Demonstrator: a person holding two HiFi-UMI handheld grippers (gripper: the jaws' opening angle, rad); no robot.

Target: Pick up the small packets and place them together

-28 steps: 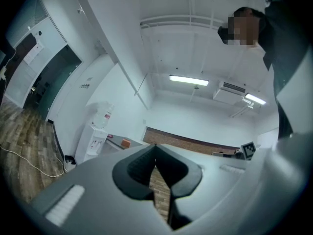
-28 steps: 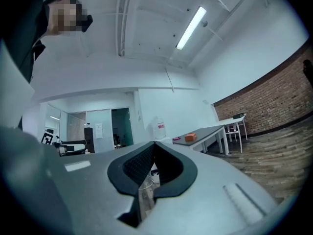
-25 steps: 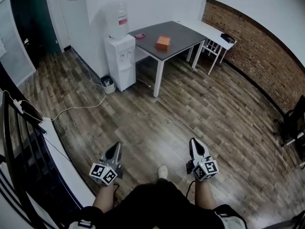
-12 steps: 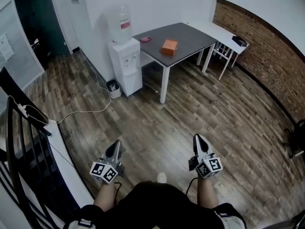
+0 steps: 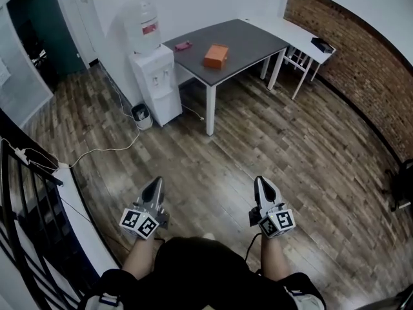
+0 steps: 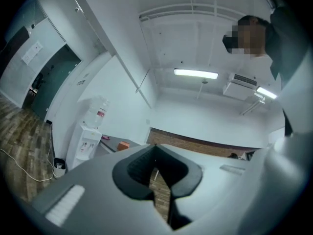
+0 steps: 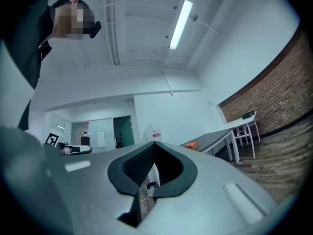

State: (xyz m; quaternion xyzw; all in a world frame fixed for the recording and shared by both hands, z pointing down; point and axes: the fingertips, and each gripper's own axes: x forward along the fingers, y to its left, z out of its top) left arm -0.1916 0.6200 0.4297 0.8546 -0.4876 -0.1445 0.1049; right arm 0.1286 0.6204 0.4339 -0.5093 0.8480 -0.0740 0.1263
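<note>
A dark grey table [image 5: 248, 41] stands far ahead by the wall. On it lie an orange box [image 5: 216, 55] and a small pink packet [image 5: 183, 45]. The orange box [image 6: 123, 144] also shows small in the left gripper view, and the orange box [image 7: 191, 145] in the right gripper view. My left gripper [image 5: 155, 185] and right gripper [image 5: 261, 182] are held low in front of me over the wooden floor, far from the table. Both are shut with nothing between their jaws.
A white water dispenser [image 5: 153, 76] stands left of the table, with a small bin [image 5: 143, 115] and a cable [image 5: 103, 148] on the floor. A white side table [image 5: 298, 39] and a brick wall [image 5: 361, 63] are at the right. A black railing [image 5: 19, 225] runs at the left.
The view has shifted as I walk toward the table. Both grippers stay shut and sit slightly higher in the head view than before.
</note>
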